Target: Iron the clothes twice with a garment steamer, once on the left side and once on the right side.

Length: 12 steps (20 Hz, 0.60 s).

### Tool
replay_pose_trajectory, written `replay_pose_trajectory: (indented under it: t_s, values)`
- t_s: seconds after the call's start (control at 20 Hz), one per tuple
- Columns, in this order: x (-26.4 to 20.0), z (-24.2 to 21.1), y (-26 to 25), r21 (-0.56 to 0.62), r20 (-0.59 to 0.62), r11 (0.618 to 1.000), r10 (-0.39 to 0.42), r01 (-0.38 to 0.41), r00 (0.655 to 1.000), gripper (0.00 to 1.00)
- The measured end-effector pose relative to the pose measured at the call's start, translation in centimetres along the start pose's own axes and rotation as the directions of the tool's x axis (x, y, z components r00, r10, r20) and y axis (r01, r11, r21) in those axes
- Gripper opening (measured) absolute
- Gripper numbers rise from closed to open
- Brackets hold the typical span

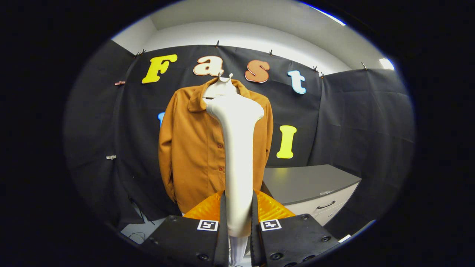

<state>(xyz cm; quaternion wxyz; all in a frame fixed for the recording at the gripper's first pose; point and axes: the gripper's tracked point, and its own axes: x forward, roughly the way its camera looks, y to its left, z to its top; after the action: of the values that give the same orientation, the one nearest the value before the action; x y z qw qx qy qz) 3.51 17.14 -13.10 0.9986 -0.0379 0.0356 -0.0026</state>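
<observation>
The white garment steamer (237, 155) is clamped by its handle between the two fingers of the gripper (238, 222), its long axis running upright, its head raised before the collar of the rust-brown shirt (193, 148). The shirt is hung on the booth wall beyond the steamer, beside a grey cabinet (308, 183). A sideways shift toward either shirt half is judged necessary.

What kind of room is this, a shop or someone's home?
Probably neither: it looks like a staged booth. Black cloth drapes the walls, a brown shirt hangs there, and the tongs grip a white garment steamer beside a grey cabinet.
</observation>
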Motion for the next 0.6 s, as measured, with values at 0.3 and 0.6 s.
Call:
replay_pose_trajectory:
  t_s: [0.3, 0.6]
  values:
    - [-1.4, 4.3, -2.1, 0.012, 0.042, 1.000, -0.006, 0.006, 0.999, 0.27]
    - [-1.4, 6.9, -4.3, 0.032, 0.073, 0.999, 0.004, -0.006, 0.997, 0.26]
